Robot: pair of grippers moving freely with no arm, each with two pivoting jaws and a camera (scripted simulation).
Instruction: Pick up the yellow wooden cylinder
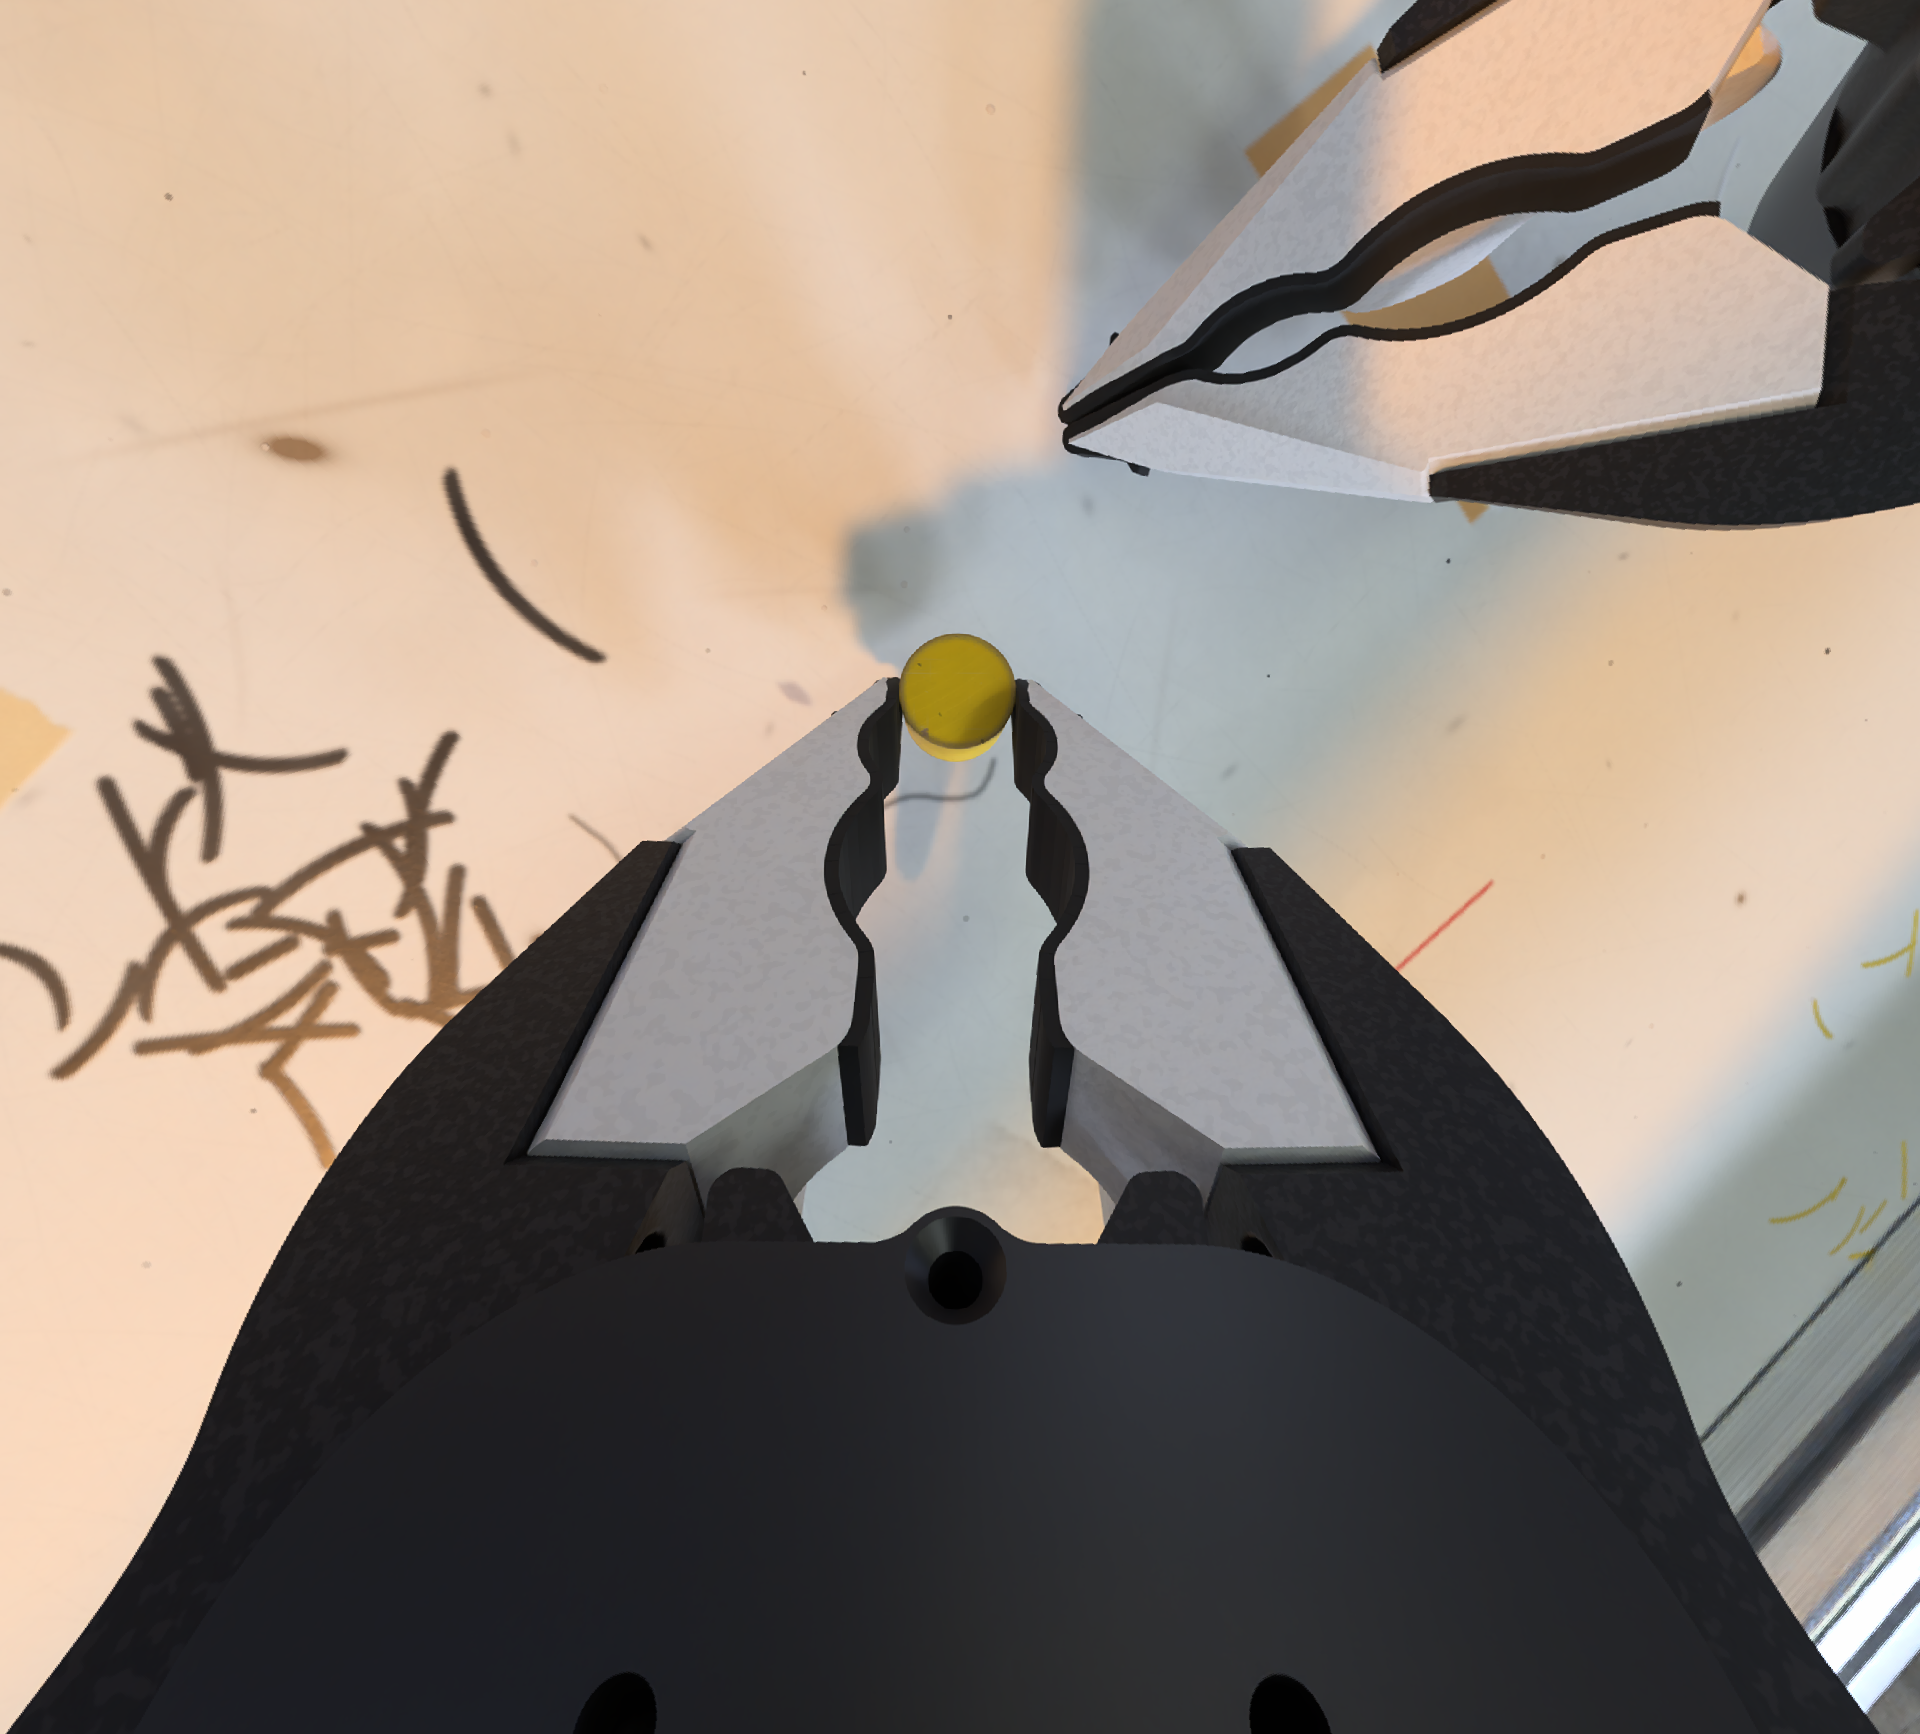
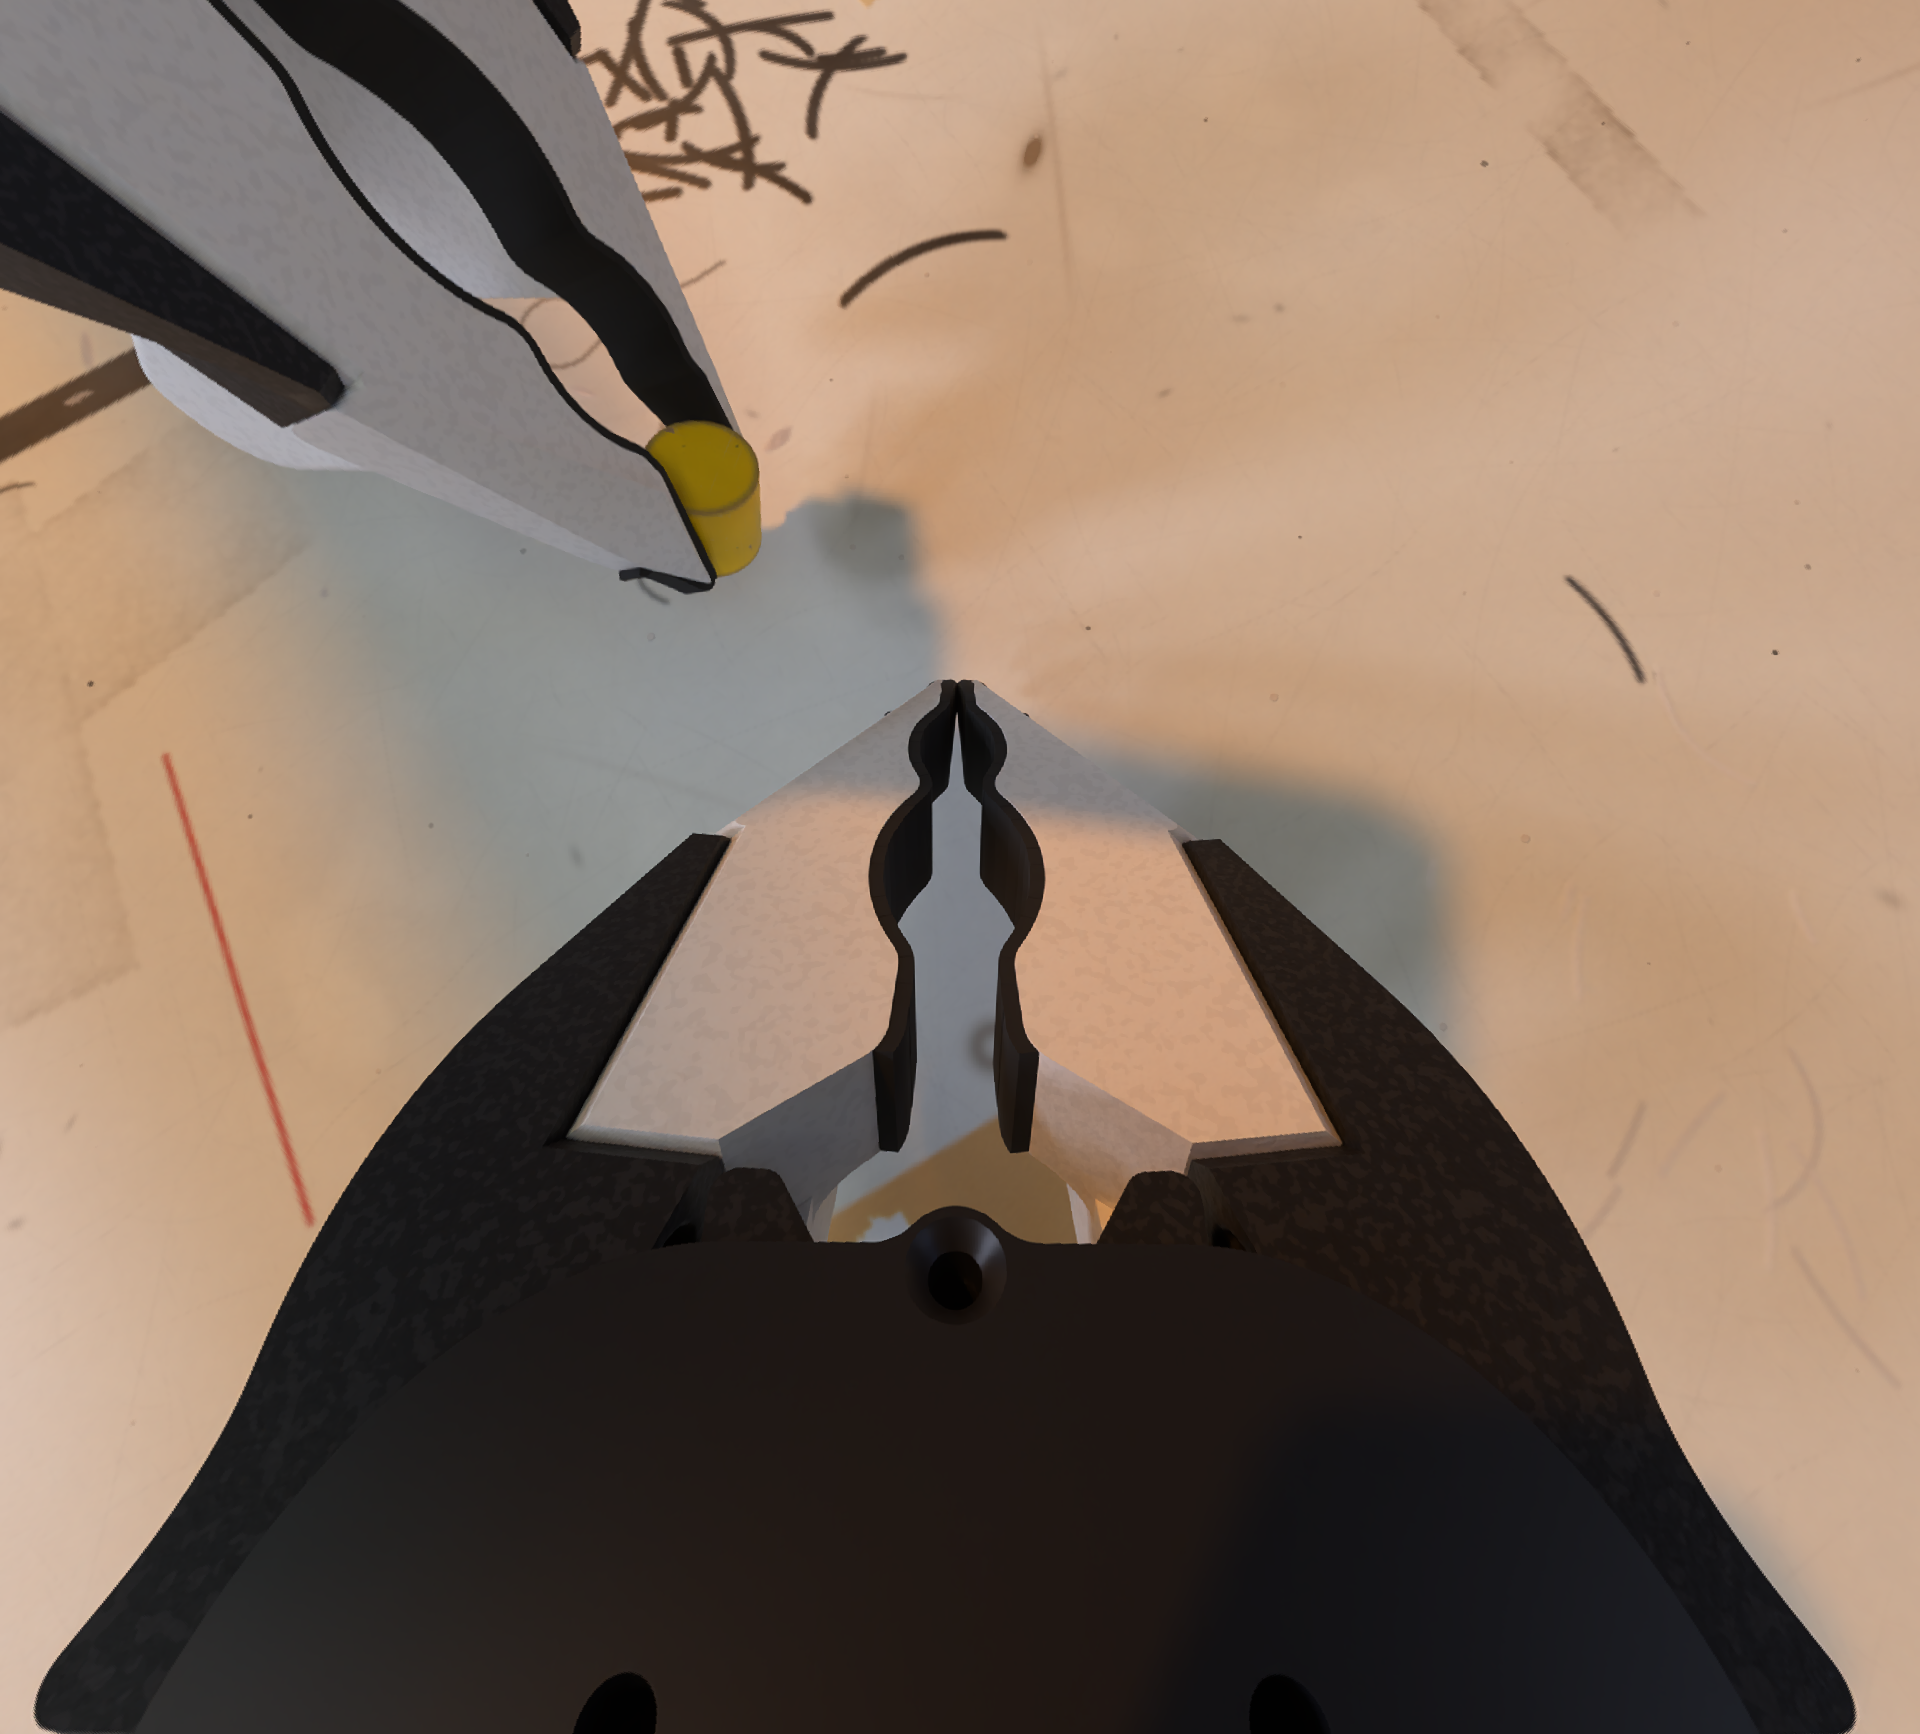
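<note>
Yellow wooden cylinder [image 1: 956, 692] pinched upright at the very tips of the left gripper [image 1: 956, 708], apparently just above the scribbled worktop [image 1: 416, 178]. Right gripper [image 2: 956, 687] pressed together, empty, nearby. Likely light, rigid, smooth-sided; shallow tip hold, so slip-prone; better seated deeper.

Obstacles: yellow cylinder [image 1: 956, 692] pinched at the tips of left tool [image 1: 957, 710], just above desk [image 1: 416, 230]; right tool [image 2: 956, 690], tips together, near and to the right of it, apart from it. Free room: bare desk to the left and beyond the cylinder, flat marks [image 1: 270, 905] only; narrow gap between the two tools.
</note>
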